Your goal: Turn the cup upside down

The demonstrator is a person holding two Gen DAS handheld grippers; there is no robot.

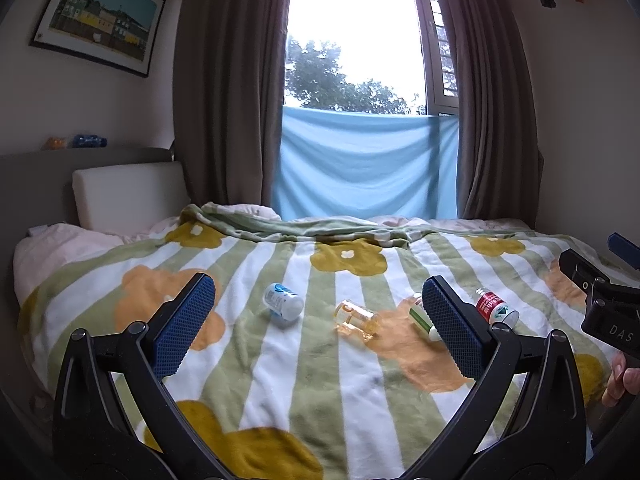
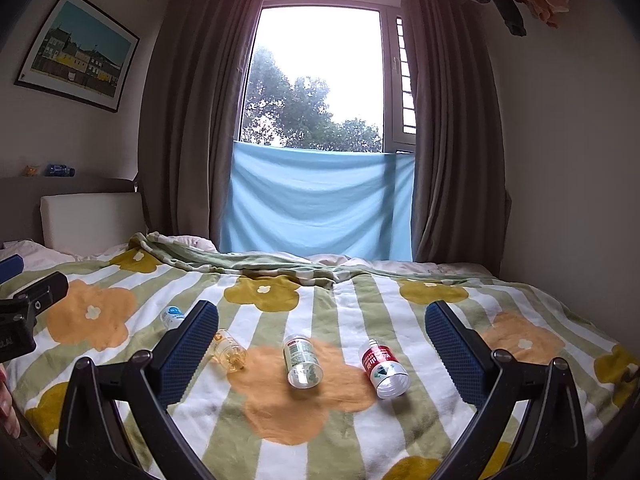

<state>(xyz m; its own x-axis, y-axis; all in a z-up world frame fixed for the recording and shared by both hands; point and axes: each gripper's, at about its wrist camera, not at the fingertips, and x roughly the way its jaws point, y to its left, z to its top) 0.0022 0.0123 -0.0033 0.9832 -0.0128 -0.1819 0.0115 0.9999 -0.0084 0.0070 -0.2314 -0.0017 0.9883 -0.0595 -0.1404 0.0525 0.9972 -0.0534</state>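
Both my left fingers (image 1: 318, 322) and right fingers (image 2: 322, 344) are hanging wide open, gripping nothing. Four clear labelled cups (image 2: 303, 362) are lying sideways on the flowery blanket (image 2: 352, 420).

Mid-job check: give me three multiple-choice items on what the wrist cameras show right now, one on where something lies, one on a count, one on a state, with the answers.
1. Which cup lies farthest right on the blanket?
A. the red-labelled cup
B. the blue-labelled cup
C. the yellow cup

2. How many cups are on the bed?
A. two
B. four
C. six

3. How do the cups sit?
A. all upright
B. all upside down
C. all on their sides

Answers:
1 A: in the right wrist view the red-labelled cup is right of the green-labelled cup, the yellow cup and the blue-labelled cup.
2 B: those four are all that show.
3 C: each lies tipped over, with the left gripper and right gripper open and holding nothing.
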